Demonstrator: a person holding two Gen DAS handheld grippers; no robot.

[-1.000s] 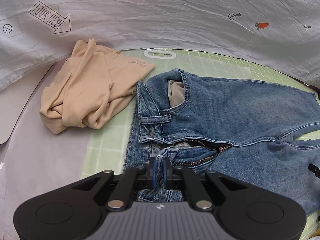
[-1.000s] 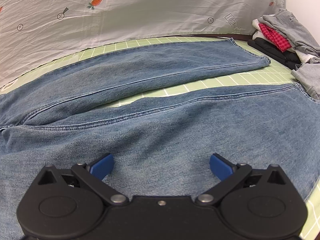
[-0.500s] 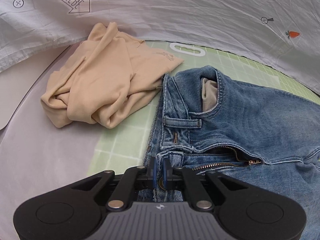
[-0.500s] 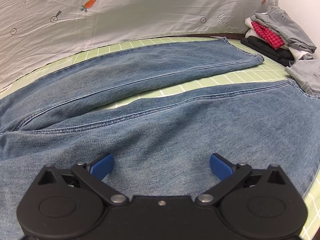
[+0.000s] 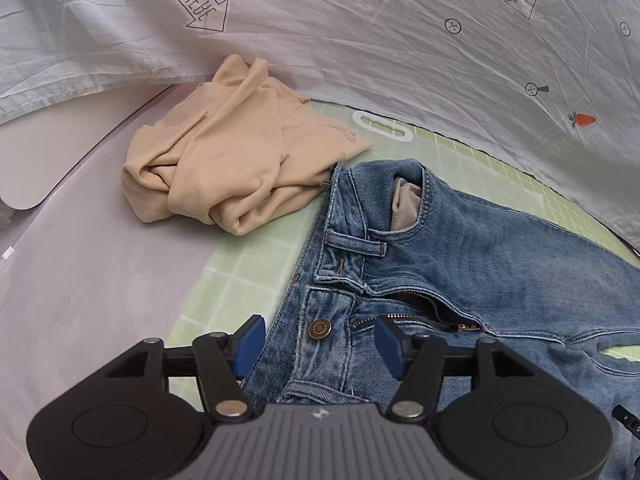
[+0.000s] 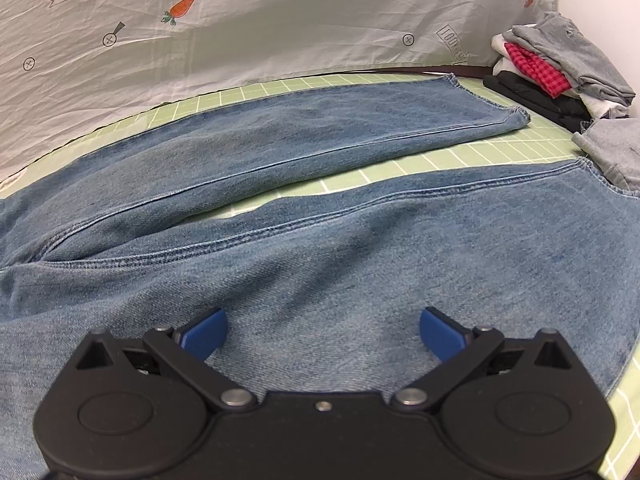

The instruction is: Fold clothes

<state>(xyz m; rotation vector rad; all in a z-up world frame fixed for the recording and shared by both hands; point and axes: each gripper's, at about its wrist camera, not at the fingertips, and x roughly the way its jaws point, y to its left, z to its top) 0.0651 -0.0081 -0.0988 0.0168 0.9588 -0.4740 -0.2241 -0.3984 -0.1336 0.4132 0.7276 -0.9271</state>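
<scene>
Blue jeans (image 5: 500,256) lie spread on the green grid mat (image 5: 240,276), fly unzipped and waistband toward me. My left gripper (image 5: 318,346) hovers over the waistband by the brass button (image 5: 320,328); its jaws are opening, and the denim lies between the blue pads without being pressed. In the right wrist view both jeans legs (image 6: 320,140) stretch away to the right. My right gripper (image 6: 322,334) stands open just above the near leg, nothing pinched.
A crumpled beige garment (image 5: 224,168) lies left of the waistband, partly off the mat. A pile of folded clothes (image 6: 560,76) and a grey piece (image 6: 616,148) sit at the mat's far right. A printed white sheet (image 6: 280,20) hangs behind.
My left gripper was shut on the jeans waistband and has let go, its pads now spread apart. It also shifted and rolled a little. The right gripper stayed put.
</scene>
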